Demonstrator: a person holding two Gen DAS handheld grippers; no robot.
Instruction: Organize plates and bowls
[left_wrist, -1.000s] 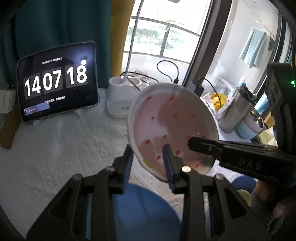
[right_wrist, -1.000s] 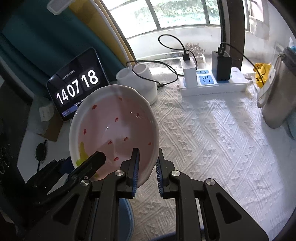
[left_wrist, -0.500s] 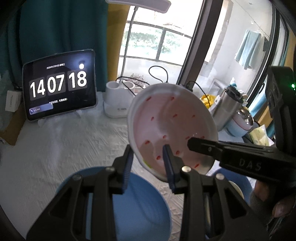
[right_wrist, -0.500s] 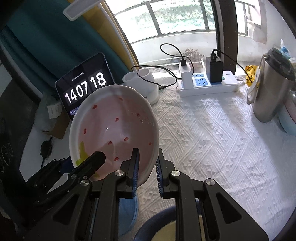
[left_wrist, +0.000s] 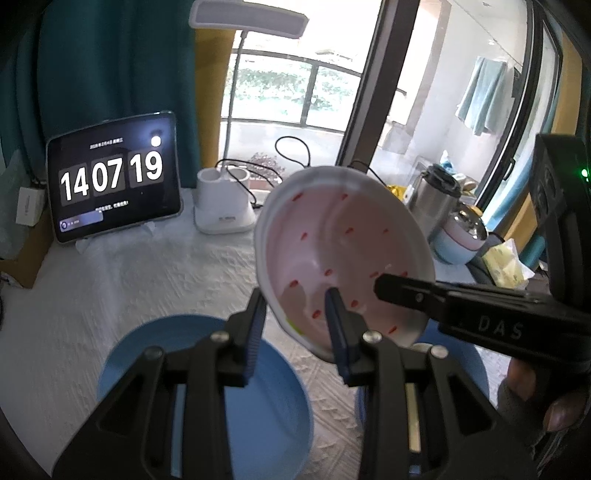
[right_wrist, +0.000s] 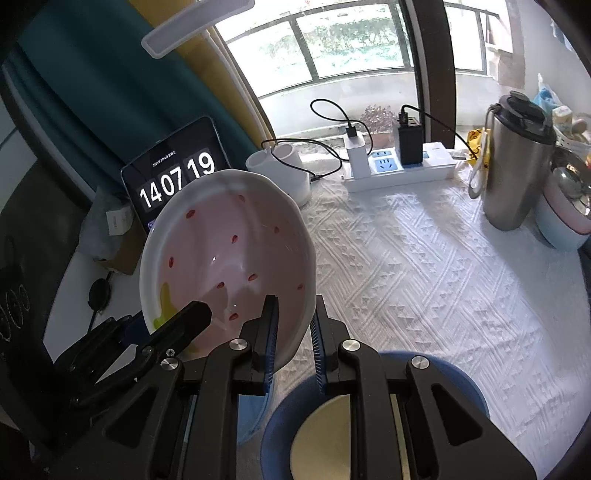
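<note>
A pink bowl with red flecks and a white rim (left_wrist: 343, 251) is held tilted in the air by both grippers; it also shows in the right wrist view (right_wrist: 229, 266). My left gripper (left_wrist: 297, 325) is shut on its lower rim, one finger inside, one outside. My right gripper (right_wrist: 293, 332) is shut on the opposite rim. A light blue plate (left_wrist: 207, 391) lies on the white cloth below the left gripper. A dark blue bowl with a cream inside (right_wrist: 369, 424) sits below the right gripper.
A tablet clock (left_wrist: 114, 177), a white lamp base (left_wrist: 223, 206), a power strip (right_wrist: 399, 166), a steel flask (right_wrist: 517, 170) and a pink and blue container (right_wrist: 565, 218) stand along the back and right of the cloth-covered table (right_wrist: 424, 258).
Both grippers have pulled back and up with the pink bowl still held. The light blue plate and the dark blue bowl have come into view beneath them.
</note>
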